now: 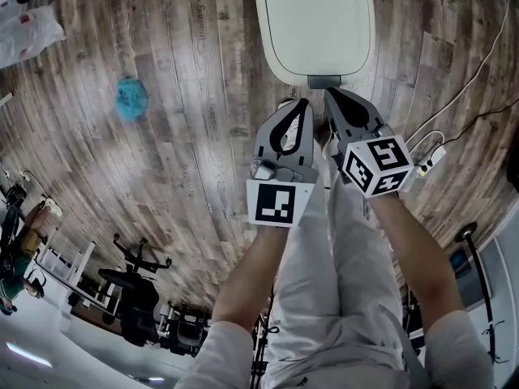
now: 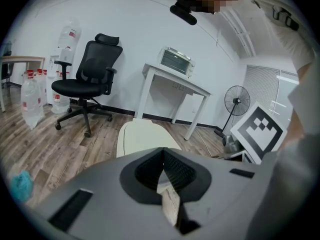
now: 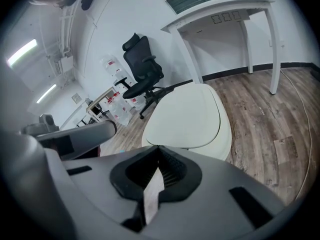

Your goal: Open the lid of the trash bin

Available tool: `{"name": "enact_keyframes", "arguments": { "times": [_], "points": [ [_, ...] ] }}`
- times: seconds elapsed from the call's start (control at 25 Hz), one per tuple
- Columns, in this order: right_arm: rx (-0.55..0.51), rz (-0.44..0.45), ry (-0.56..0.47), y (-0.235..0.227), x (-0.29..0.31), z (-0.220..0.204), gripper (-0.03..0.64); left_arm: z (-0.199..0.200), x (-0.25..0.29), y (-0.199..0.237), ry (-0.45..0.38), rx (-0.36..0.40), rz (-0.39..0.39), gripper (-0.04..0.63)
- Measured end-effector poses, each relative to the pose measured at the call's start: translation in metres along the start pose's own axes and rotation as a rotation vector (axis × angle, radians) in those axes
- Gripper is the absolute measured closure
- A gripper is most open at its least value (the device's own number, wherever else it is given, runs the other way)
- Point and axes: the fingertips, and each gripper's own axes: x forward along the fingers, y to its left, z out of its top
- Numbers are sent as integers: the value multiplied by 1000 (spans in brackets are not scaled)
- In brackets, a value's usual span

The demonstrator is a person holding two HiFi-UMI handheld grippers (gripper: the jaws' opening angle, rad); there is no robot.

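Head view: the trash bin (image 1: 280,73) stands on the floor just ahead, its lid (image 1: 318,23) down. The left claw (image 1: 301,108) and right claw (image 1: 334,96) hover by its front edge, likely to lift it.

Left gripper view: jaws together, empty.

Right gripper view: the same.

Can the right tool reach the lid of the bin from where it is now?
Probably yes. The right tool points at the front edge of the lid and is very near it, with nothing showing between them. Its jaws are shut, and the lid is closed.

Desk (image 2: 186,83) behind trash bin (image 2: 142,138)
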Motion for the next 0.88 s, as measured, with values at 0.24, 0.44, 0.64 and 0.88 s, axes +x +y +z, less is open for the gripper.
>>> {"name": "enact_keyframes", "arguments": {
  "times": [0.24, 0.44, 0.64, 0.88],
  "points": [
    [11, -9, 23, -5, 9, -10, 600, -2, 7, -3, -3, 2, -17, 595],
    [24, -20, 33, -10, 13, -14, 600, -2, 8, -1, -3, -10, -14, 595],
    [35, -25, 34, -15, 12, -18, 601, -2, 8, 2, -5, -10, -3, 595],
    [45, -14, 36, -12, 14, -21, 601, -3, 7, 3, -8, -7, -3, 595]
  ]
}}
